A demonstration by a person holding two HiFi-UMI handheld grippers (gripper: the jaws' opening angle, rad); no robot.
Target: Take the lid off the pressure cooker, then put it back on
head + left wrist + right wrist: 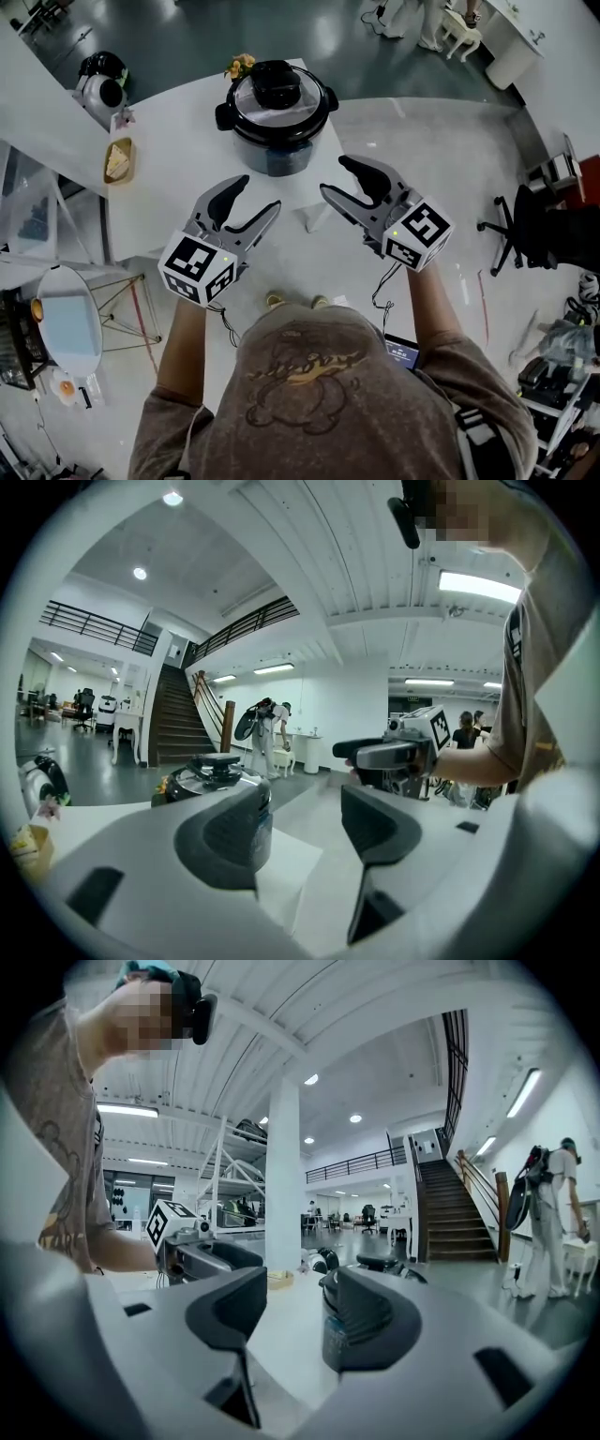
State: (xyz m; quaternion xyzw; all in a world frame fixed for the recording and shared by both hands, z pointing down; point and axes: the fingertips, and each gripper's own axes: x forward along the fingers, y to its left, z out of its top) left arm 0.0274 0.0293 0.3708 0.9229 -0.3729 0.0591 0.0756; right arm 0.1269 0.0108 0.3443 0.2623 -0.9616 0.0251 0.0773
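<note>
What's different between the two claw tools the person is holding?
The left gripper angles toward the upper right, at the pressure cooker; the right gripper angles toward the upper left, at the same pot. In the head view the right gripper sits slightly higher than the left gripper. Both have their jaws apart, hold nothing, and touch nothing.

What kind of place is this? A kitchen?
Probably not a kitchen: it looks like a big open workshop or office hall. There is a wide staircase, an office chair, and the pressure cooker stands on a plain white table.
</note>
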